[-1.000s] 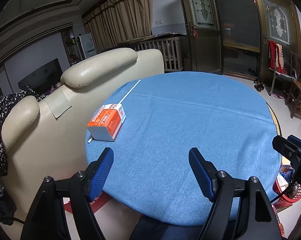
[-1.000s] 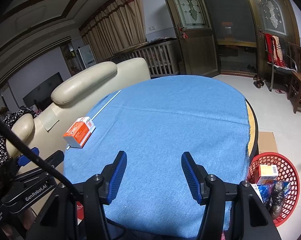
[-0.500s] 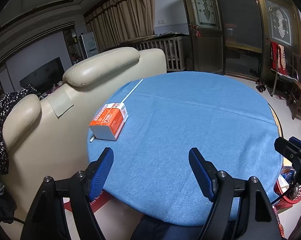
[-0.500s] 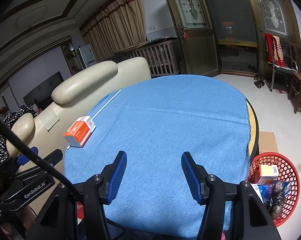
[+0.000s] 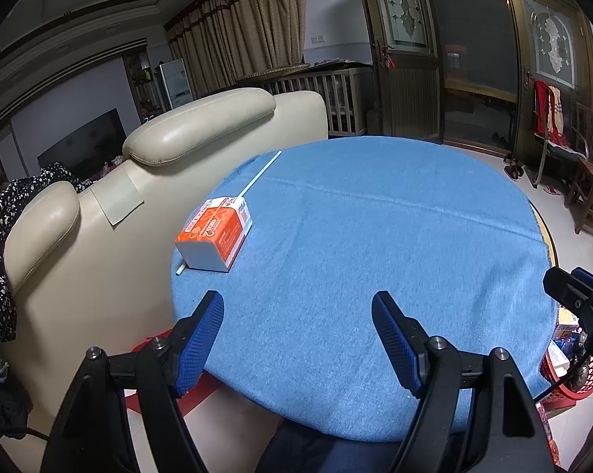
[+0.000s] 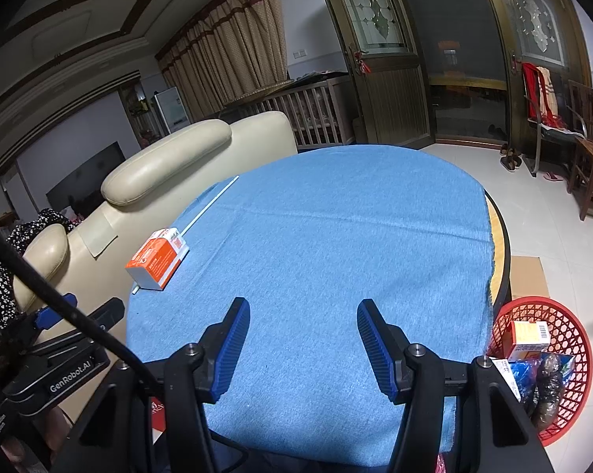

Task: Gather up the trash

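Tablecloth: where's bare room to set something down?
Bare: nearly the whole blue tablecloth, from the orange box and white stick at its sofa-side edge across to the far rim. Crowded: the red basket on the floor.

- A matt, woven blue cloth [image 5: 375, 244] is covering the table.
- A glossy cardboard carton [image 5: 214, 235] is lying near the cloth's left edge.
- Smooth cream leather is sheening on the sofa [image 5: 201, 126].
- Red plastic lattice is forming the basket [image 6: 572, 339].
- Ribbed blue pads [image 6: 233, 343] are lining black matt fingers.
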The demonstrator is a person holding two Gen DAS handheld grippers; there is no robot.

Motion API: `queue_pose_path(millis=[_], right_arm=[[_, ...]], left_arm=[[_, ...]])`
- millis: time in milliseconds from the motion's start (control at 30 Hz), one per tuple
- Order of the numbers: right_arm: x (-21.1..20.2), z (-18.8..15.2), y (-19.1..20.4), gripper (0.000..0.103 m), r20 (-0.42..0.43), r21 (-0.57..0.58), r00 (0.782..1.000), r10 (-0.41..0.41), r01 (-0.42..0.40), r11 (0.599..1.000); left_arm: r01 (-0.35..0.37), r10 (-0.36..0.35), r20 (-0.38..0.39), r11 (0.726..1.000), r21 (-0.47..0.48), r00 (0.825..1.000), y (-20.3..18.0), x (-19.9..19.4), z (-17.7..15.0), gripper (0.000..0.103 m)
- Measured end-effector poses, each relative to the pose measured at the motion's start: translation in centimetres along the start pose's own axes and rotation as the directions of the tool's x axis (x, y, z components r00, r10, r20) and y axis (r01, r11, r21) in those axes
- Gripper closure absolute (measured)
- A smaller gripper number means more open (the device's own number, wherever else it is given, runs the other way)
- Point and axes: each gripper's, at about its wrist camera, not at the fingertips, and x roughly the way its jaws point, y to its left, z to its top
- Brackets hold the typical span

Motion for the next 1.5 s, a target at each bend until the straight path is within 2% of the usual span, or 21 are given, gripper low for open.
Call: queue_pose_path(millis=[1500], right_arm=[[0.26,-0.35,-0.18,0.042,-0.018,0.005,1.000,0.003,-0.002,1.000]], left_arm=[[0.013,-0.013,-0.035,1.000,-0.010,0.999,0.33,0.79,-0.61,0.025]])
